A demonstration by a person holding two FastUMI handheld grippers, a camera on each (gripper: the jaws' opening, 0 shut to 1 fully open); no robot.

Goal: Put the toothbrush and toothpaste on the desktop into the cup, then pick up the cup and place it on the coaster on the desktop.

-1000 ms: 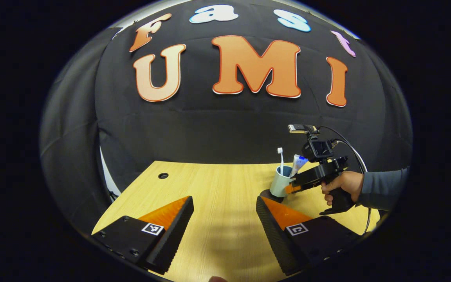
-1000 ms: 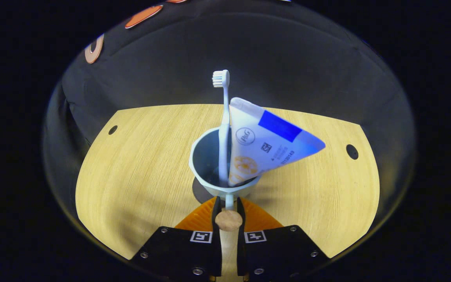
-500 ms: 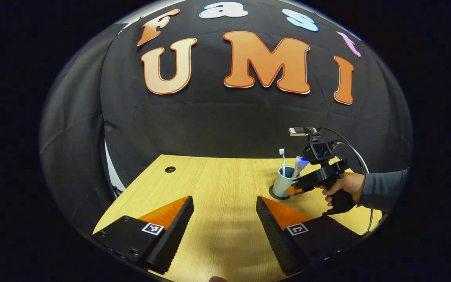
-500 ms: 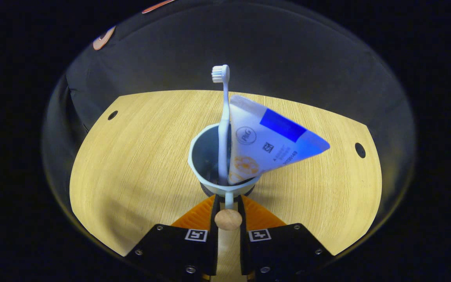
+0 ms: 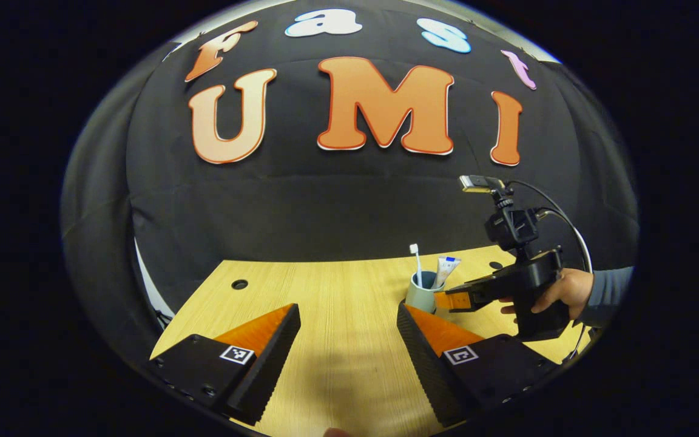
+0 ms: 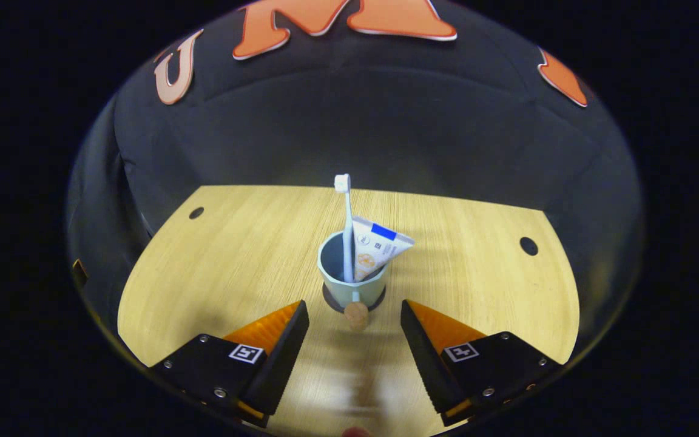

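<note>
With its two fingers spread wide and nothing between them, the right claw (image 6: 354,331) sits low over the wooden counter (image 6: 216,261), just short of the cup (image 6: 351,279). That pale cup stands upright on a dark round coaster (image 6: 332,303), whose rim peeks out under its base, and a small round knob on the cup's near side points back at the claw, apart from both fingers. Inside the cup, the toothbrush (image 6: 346,227) stands almost straight up, bristle head on top, while the toothpaste (image 6: 374,249) leans off to the right with its flat crimped end raised above the rim. Over in the left gripper view, the left claw (image 5: 347,321) is also wide open and holding nothing, hovering above the near part of the counter. From there the cup (image 5: 422,295) appears farther back on the right, brush and tube poking out of it, and the right claw (image 5: 451,298) is just beside it, gripped by a person's hand (image 5: 559,290) in a grey sleeve (image 5: 610,291). Two small round holes show in the counter's far corners.
</note>
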